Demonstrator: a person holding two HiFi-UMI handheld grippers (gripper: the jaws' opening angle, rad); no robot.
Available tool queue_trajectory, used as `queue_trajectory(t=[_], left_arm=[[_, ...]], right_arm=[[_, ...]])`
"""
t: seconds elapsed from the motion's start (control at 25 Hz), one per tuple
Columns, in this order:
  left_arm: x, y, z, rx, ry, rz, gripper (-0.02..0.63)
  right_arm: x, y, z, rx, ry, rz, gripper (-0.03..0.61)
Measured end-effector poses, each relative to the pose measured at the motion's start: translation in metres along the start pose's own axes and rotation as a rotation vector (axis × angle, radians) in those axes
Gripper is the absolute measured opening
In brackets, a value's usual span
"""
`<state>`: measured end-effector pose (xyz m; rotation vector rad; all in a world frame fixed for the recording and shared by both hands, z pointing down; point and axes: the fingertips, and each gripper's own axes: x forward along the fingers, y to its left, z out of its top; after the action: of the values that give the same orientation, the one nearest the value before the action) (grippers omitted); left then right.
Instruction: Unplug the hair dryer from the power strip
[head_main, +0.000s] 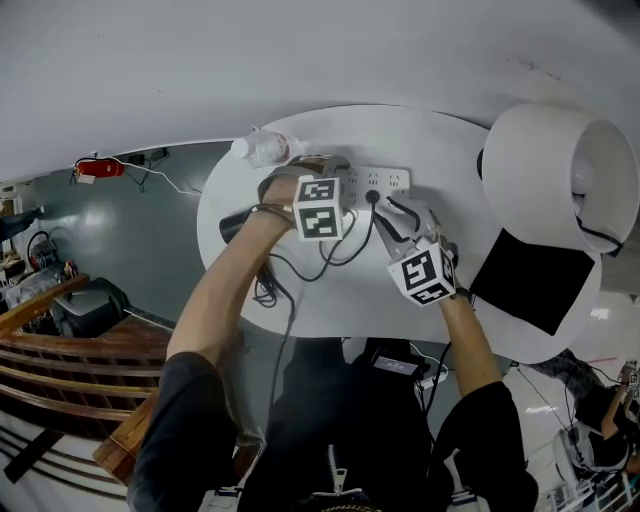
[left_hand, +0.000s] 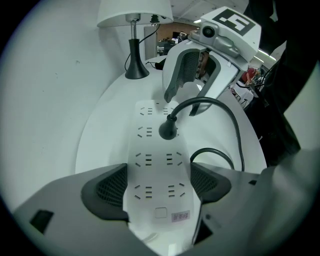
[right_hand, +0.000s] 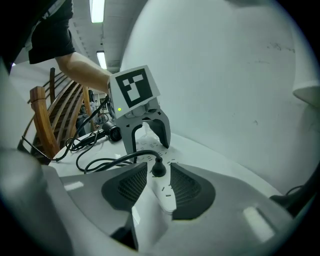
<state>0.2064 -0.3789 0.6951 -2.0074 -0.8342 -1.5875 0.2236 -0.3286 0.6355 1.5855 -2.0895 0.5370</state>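
On the round white table (head_main: 330, 300) the white power strip (left_hand: 159, 170) lies with a black plug (left_hand: 168, 130) seated in 1 of its sockets, its cord (left_hand: 232, 125) arching off to the side. The left tool (left_hand: 159, 189) stands wide, straddling the strip's near end, pads just beside its 2 long edges. The right tool (right_hand: 159, 181) is narrowly parted, the plug between its pads but not pinched. The hair dryer (head_main: 232, 225) lies near the table's left edge.
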Motion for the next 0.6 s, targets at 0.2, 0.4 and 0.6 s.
queue_trajectory(t=[0.2,0.4,0.6], left_arm=[[0.001,0.0,0.0,-0.015,0.004,-0.02,0.376],[0.003,0.001,0.0,-0.017,0.012,-0.028,0.376],[0.004,0.001,0.001,-0.019,0.015,-0.031,0.376]], right_arm=[[0.012,0.0,-0.001,-0.025,-0.017,0.002,0.133],[0.025,-0.002,0.006,-0.014,-0.068,-0.024,0.132],[0.032,-0.006,0.012,-0.006,-0.078,-0.065,0.094]])
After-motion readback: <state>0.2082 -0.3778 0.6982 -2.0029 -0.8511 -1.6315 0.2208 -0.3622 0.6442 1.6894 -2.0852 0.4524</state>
